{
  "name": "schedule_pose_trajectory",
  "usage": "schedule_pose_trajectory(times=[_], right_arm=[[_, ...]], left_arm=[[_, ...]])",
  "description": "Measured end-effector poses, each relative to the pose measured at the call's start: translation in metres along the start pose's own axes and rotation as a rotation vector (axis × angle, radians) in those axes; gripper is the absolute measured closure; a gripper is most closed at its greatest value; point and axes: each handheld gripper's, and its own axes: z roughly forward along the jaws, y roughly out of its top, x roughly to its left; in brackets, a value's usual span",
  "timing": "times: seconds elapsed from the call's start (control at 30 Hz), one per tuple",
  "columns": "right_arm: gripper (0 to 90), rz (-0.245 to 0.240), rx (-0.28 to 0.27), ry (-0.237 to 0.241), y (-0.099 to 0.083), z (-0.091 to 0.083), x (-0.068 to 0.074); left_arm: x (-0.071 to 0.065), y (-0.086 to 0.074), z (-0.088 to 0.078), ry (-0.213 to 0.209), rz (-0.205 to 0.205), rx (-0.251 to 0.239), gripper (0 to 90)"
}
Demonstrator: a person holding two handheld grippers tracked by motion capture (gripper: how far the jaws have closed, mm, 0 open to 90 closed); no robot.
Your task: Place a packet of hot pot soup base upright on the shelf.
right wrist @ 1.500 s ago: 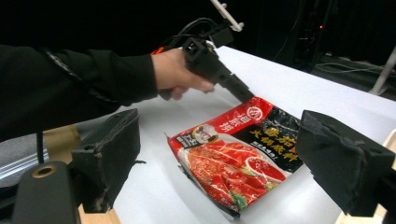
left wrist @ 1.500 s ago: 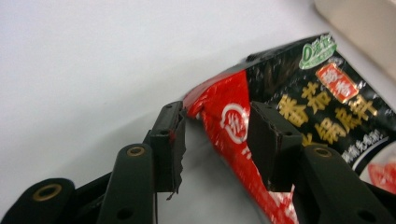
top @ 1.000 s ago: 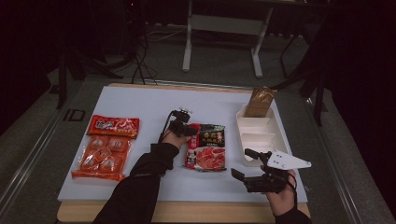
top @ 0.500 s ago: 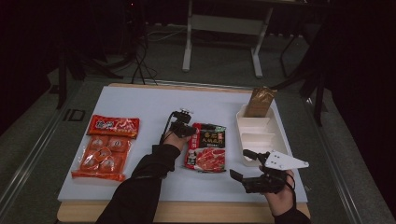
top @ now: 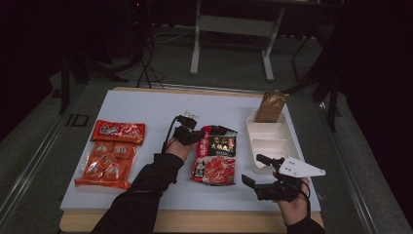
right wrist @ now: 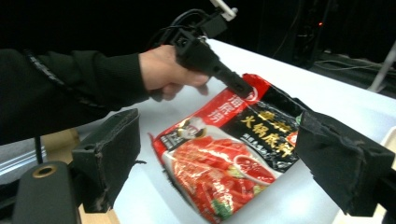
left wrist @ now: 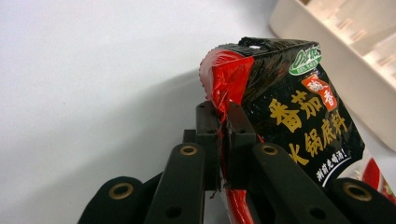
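Note:
A red and black hotpot-base packet (top: 214, 156) lies on the white table top (top: 146, 107), its far end lifted a little. My left gripper (top: 199, 138) is shut on the packet's far left edge. In the left gripper view the two jaws (left wrist: 223, 112) pinch the crimped red edge of the packet (left wrist: 289, 107). My right gripper (top: 252, 169) stands open near the front right, apart from the packet. The right gripper view looks between its wide-set pads (right wrist: 107, 158) at the packet (right wrist: 224, 158) and the left gripper (right wrist: 243, 88) holding it.
A white compartment tray (top: 268, 146) sits to the right of the packet, with a brown pouch (top: 270, 106) upright in its far compartment. Two orange-red snack packs (top: 118, 131) (top: 107, 163) lie at the left. The table's wooden front edge (top: 195, 222) is close to both forearms.
The left gripper's jaws have closed on the packet's far edge and risen slightly, tilting that end up. The right gripper has stayed in place.

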Motion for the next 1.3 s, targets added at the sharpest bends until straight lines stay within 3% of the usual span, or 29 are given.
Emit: schedule_pose_trajectory(times=[0.2, 0.27, 0.53, 0.67, 0.73, 0.8, 0.83, 0.97, 1.3], right_arm=[[14.1, 0.001, -0.013, -0.018, 0.002, -0.003, 0.000], [14.1, 0.005, -0.015, -0.022, 0.003, -0.004, -0.002], [13.6, 0.027, -0.033, -0.058, 0.004, -0.010, -0.007], [10.6, 0.041, -0.055, -0.091, 0.006, -0.013, -0.010], [10.6, 0.040, -0.046, -0.089, 0.007, -0.015, -0.011], [10.6, 0.033, -0.051, -0.103, 0.007, -0.015, -0.011], [10.6, 0.050, -0.044, -0.094, 0.008, -0.016, -0.012], [10.6, 0.063, -0.040, -0.097, 0.010, -0.016, -0.012], [13.5, 0.043, -0.027, -0.110, 0.015, -0.017, -0.012]], left_arm=[[-0.009, 0.002, -0.014, -0.019, 0.023, -0.035, 87.3], [-0.017, 0.004, -0.022, -0.015, 0.050, -0.050, 87.3], [-0.028, 0.004, -0.034, -0.028, 0.092, -0.097, 87.2], [-0.027, 0.001, -0.038, -0.053, 0.089, -0.114, 87.1], [-0.026, 0.000, -0.041, -0.086, 0.071, -0.130, 87.2], [-0.027, 0.000, -0.043, -0.092, 0.072, -0.137, 87.2], [-0.029, 0.000, -0.045, -0.109, 0.076, -0.154, 87.2], [-0.034, 0.000, -0.050, -0.115, 0.072, -0.179, 87.1], [-0.040, 0.000, -0.072, -0.129, 0.116, -0.230, 87.1]])
